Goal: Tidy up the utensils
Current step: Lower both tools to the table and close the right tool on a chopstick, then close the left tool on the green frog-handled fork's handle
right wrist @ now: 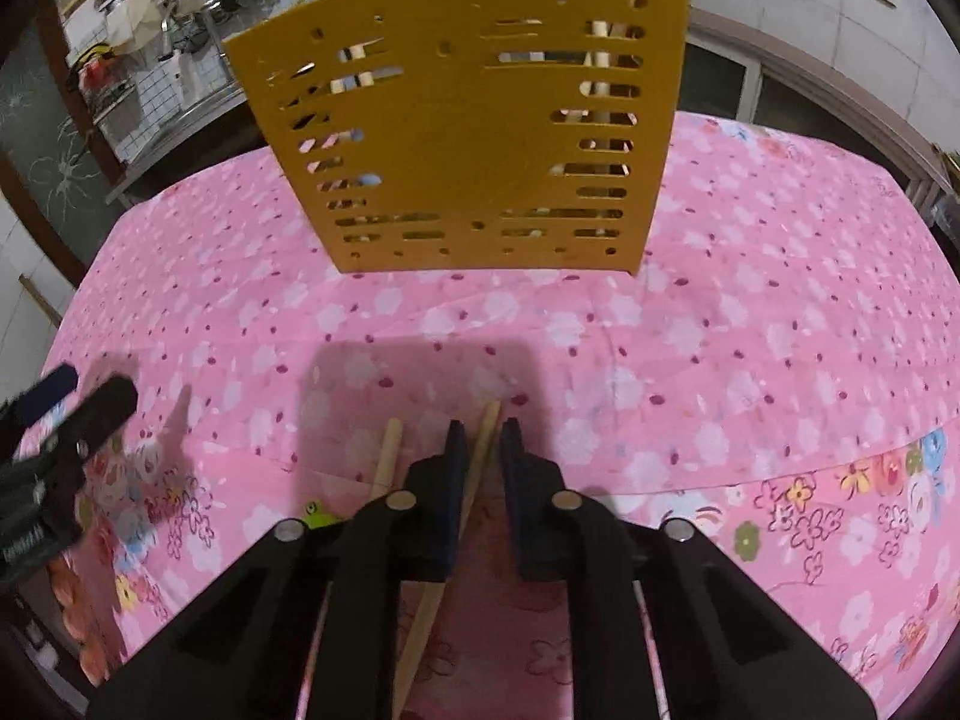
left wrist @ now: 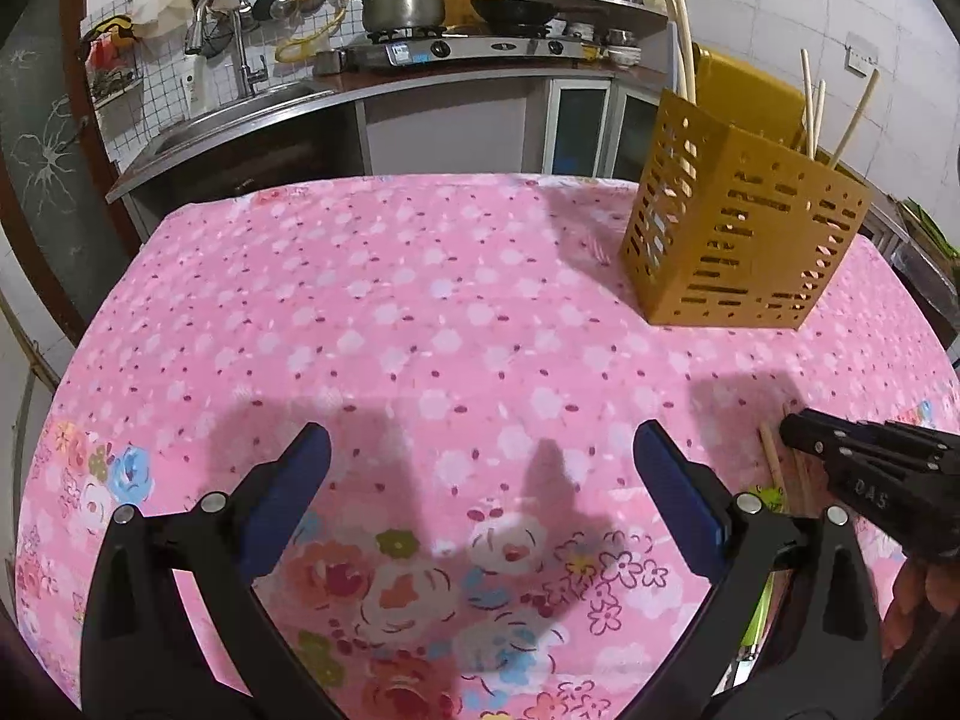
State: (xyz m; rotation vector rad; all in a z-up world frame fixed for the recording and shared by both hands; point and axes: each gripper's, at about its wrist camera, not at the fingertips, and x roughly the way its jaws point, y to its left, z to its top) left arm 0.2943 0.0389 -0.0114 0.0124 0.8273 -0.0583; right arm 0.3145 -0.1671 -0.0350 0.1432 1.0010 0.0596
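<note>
A yellow slotted utensil holder (left wrist: 738, 228) (right wrist: 474, 138) stands on the pink floral tablecloth (left wrist: 420, 312) with several wooden chopsticks upright in it. Two more chopsticks lie on the cloth. My right gripper (right wrist: 483, 441) is low over one chopstick (right wrist: 480, 456), which lies between its nearly closed fingers. It rests against the left pad, and a narrow gap shows at the right pad. The other chopstick (right wrist: 387, 450) lies just left of the gripper. In the left wrist view, the right gripper (left wrist: 792, 426) shows at the right edge. My left gripper (left wrist: 480, 444) hangs wide open above bare cloth.
A small green item (right wrist: 318, 519) lies beside the loose chopsticks. Beyond the table's far edge runs a kitchen counter with a sink (left wrist: 240, 114), a gas stove (left wrist: 468, 48), a pot and a pan. A white wall stands to the right.
</note>
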